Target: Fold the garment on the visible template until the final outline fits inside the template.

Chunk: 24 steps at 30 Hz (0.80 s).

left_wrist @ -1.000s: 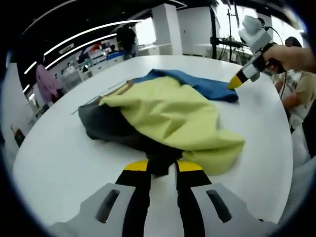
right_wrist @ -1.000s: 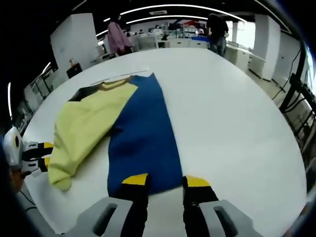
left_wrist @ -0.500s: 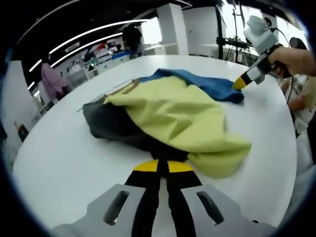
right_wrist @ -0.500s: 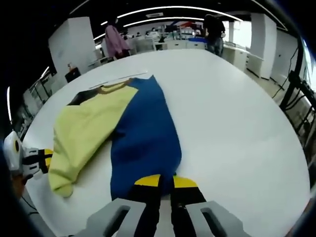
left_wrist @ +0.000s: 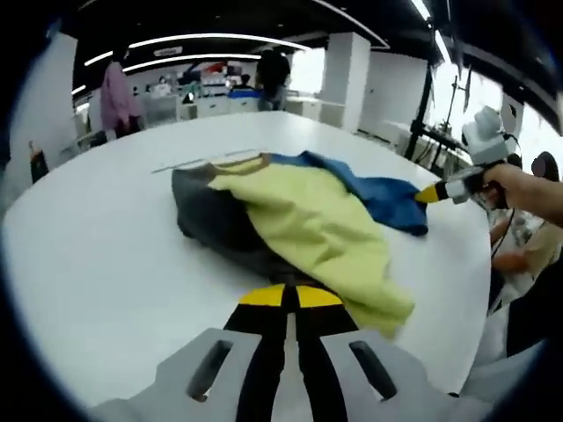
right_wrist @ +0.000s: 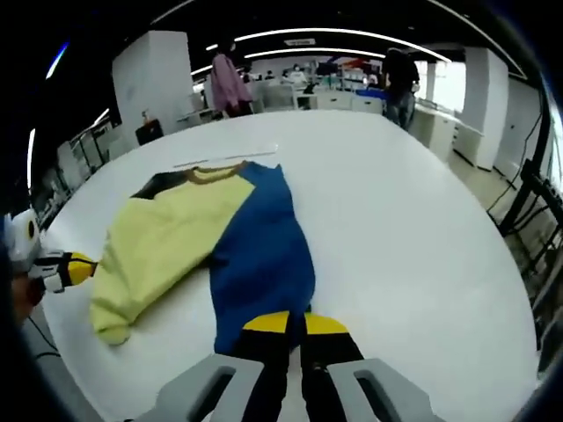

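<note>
In the left gripper view, the left gripper [left_wrist: 283,297] is rising from six o'clock with its jaws pressed together on the dark grey edge of the garment [left_wrist: 299,220], the cloth pinched between the yellow tips. In the right gripper view, the right gripper [right_wrist: 295,323] is likewise coming up from six o'clock, its jaws closed on the near hem of the garment's blue panel [right_wrist: 264,264].

Just beyond both sets of jaws the garment is lying rumpled on the white table [left_wrist: 97,255]: a yellow-green panel [left_wrist: 317,229] is draping over the grey part, and the blue part is stretching toward three o'clock in the left gripper view, where the right gripper is pinching it. In the right gripper view the left gripper is showing at nine o'clock, at the yellow-green cloth's edge. A thin pale line on the table at the collar end, toward twelve o'clock, is probably the template's edge, though I cannot tell its full outline.

Farther off, people are standing among benches in the room.

Judging by this, the step in hand is gripping two edges to begin a fold. The next move is calling for both hands lifting together and carrying the held edges toward the collar, keeping the cloth flat and inside the outline.
</note>
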Each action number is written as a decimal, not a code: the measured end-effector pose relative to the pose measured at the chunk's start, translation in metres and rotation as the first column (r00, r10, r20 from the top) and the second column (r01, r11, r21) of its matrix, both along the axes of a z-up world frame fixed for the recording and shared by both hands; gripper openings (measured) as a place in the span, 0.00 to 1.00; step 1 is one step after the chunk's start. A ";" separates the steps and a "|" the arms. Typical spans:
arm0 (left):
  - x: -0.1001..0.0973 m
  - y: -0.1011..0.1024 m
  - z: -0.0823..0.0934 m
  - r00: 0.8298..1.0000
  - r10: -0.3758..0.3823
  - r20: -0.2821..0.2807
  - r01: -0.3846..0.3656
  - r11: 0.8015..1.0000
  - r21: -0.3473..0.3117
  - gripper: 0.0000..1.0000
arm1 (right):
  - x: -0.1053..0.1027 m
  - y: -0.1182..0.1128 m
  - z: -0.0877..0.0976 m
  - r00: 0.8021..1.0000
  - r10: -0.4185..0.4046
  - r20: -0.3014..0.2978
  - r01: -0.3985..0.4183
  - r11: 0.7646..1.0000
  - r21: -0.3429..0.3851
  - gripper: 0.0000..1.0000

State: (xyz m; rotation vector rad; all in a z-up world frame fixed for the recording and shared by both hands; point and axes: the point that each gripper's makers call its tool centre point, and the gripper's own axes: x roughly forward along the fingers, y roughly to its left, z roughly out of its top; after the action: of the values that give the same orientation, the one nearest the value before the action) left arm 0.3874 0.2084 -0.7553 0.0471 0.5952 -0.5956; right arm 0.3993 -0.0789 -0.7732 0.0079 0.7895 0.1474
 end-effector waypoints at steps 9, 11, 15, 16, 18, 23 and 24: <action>0.001 0.019 0.018 0.996 0.074 -0.042 -0.078 0.991 -0.110 0.00 | 0.014 -0.029 0.012 0.999 -0.031 0.024 0.031 0.999 0.004 0.00; 0.004 0.026 0.026 0.992 0.112 -0.053 -0.119 0.980 -0.158 0.00 | 0.017 -0.034 0.016 0.998 -0.053 0.033 0.052 0.998 0.033 0.00; 0.006 0.042 0.037 0.982 0.177 -0.071 -0.189 0.960 -0.207 0.00 | 0.020 -0.048 0.017 0.998 -0.063 0.029 0.063 0.998 0.019 0.00; 0.006 0.047 0.037 0.978 0.192 -0.078 -0.204 0.956 -0.210 0.00 | 0.020 -0.051 0.017 0.997 -0.068 0.027 0.068 0.998 0.019 0.00; 0.005 0.057 0.039 0.971 0.223 -0.084 -0.236 0.948 -0.215 0.00 | 0.020 -0.056 0.017 0.997 -0.069 0.022 0.068 0.997 0.020 0.00; 0.005 0.082 0.044 0.945 0.312 -0.102 -0.328 0.910 -0.254 0.00 | 0.022 -0.065 0.018 0.999 -0.040 0.016 0.040 0.999 -0.007 0.00; 0.005 0.087 0.045 0.939 0.327 -0.109 -0.345 0.901 -0.265 0.00 | 0.022 -0.068 0.019 0.999 -0.040 0.015 0.040 0.999 -0.010 0.00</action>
State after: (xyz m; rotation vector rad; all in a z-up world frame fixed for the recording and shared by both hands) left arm 0.3921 0.2949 -0.7104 -0.3384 0.5576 -0.3395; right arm 0.4214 -0.1468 -0.7545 0.0126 0.7753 0.1056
